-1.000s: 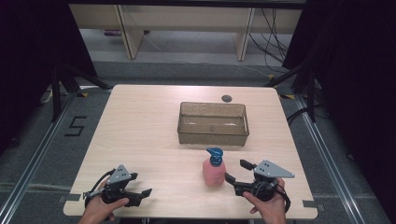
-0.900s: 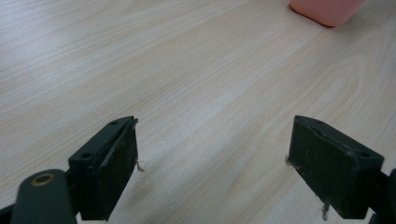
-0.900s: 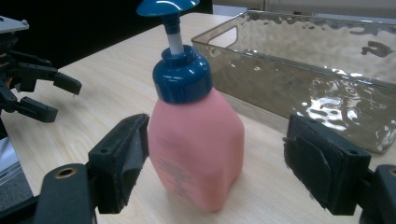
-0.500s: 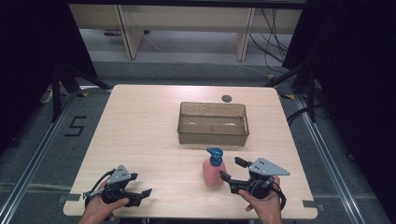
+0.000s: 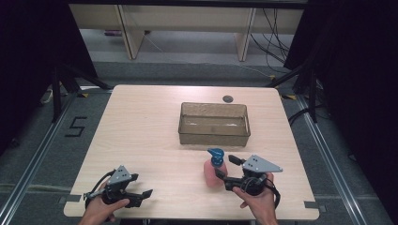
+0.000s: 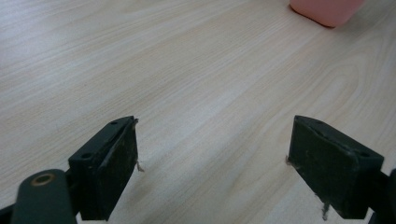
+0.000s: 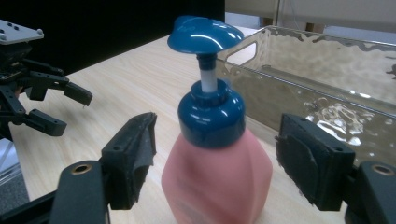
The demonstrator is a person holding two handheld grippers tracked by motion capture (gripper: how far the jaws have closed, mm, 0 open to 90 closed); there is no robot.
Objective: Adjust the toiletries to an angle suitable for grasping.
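Standing upright near the table's front edge, a pink plastic soap bottle with a blue pump top [image 5: 215, 170] sits between the jaws of the right gripper [image 5: 226, 169], which have just been closing but do not yet touch it. A clear plastic bin [image 5: 214, 123] lies just behind. The left gripper [image 5: 141, 185] rests wide apart over bare light wooden table [image 5: 141, 126].

We count one pink pump bottle [image 5: 216, 171] with one blue pump head, standing on one wooden surface [image 5: 141, 131]. One clear rectangular bin [image 5: 214, 123] sits on it. One small dark round disc [image 5: 228, 98] lies beyond the bin. Two tongs are present: left tongs [image 5: 141, 196] and right tongs [image 5: 225, 168]. Two hands hold them.
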